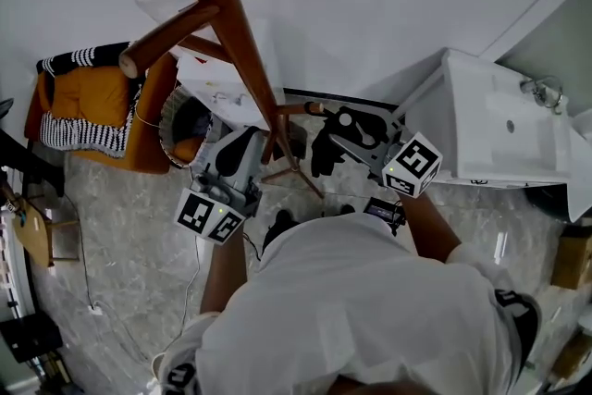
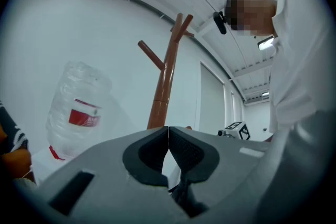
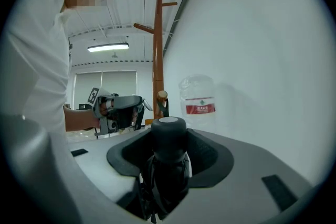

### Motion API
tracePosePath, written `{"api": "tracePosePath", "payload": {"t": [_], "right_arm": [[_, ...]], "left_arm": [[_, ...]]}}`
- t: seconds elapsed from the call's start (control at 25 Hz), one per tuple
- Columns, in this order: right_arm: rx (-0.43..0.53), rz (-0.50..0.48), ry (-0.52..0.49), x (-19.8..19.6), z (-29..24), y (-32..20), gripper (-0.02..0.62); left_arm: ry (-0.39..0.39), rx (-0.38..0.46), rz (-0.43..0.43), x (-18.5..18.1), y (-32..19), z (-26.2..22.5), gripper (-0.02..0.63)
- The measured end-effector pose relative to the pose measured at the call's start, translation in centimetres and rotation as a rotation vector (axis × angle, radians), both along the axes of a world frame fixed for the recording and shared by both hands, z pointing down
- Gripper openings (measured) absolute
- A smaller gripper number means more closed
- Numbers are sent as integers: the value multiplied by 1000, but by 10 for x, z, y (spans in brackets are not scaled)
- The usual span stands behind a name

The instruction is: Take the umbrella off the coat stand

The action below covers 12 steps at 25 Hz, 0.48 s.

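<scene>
The right gripper has its jaws closed on the umbrella, which is black and folded; in the right gripper view its round end cap stands up between the two dark pads and the folded cloth hangs below them. In the head view the umbrella is a dark bundle just beside the lower part of the coat stand, near the foot of the pole and under a short low peg. On that peg a black strap is hanging, and I cannot tell for sure whether it belongs to the umbrella. The left gripper has its jaws pressed together with nothing between them; it is held in front of the pole, a little apart from it, and takes no part in the grip. Behind the stand a big clear water bottle with a red label stands by the white wall. My judgement is that the grasp is done and the removal is not: if the strap is the umbrella's own, it must be slipped off the peg, and then the umbrella carried clear of the stand
</scene>
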State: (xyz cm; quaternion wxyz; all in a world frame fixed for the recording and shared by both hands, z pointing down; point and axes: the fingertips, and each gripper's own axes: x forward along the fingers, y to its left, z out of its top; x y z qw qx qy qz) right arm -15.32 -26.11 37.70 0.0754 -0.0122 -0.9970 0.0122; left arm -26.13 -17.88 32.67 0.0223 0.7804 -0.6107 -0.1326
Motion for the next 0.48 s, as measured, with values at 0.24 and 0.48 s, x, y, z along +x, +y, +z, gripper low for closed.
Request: {"api": "tracePosePath", "payload": {"t": [0.24,0.48], "right_arm": [[15,38,-5,14,-9,-5,207],[9,107,-26,39,-15,-13,207]], "left_arm": [[-6,21,101,31,-9,-15,17],[-21,13,203,68,-19,-15,17]]}}
